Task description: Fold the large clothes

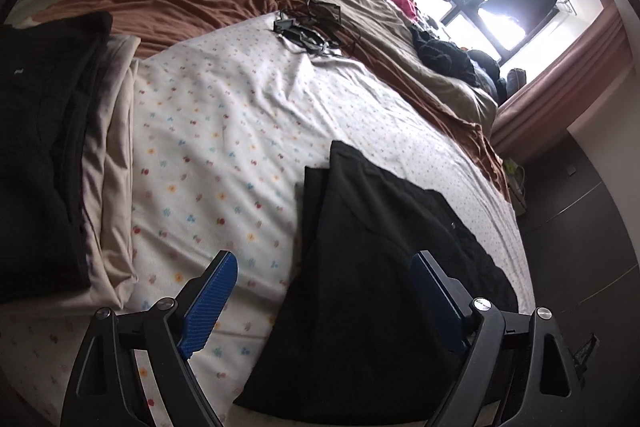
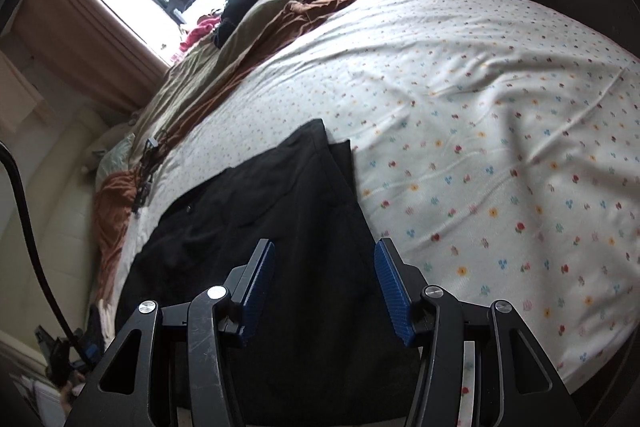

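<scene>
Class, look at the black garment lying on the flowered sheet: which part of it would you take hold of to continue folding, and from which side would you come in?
Probably grip the black garment at its near edge, coming from the foot of the bed. It lies flat with that edge nearest both open hand-held grippers, and the flowered sheet beyond it is free for folding forward.

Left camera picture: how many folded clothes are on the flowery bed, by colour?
Black folded clothes: 2, the black folded garment between the open left gripper and the black folded top on the pile at the left.
Cream folded clothes: 1, the cream folded cloth under that top.
Total: 3, on the white flowery bedsheet.
</scene>
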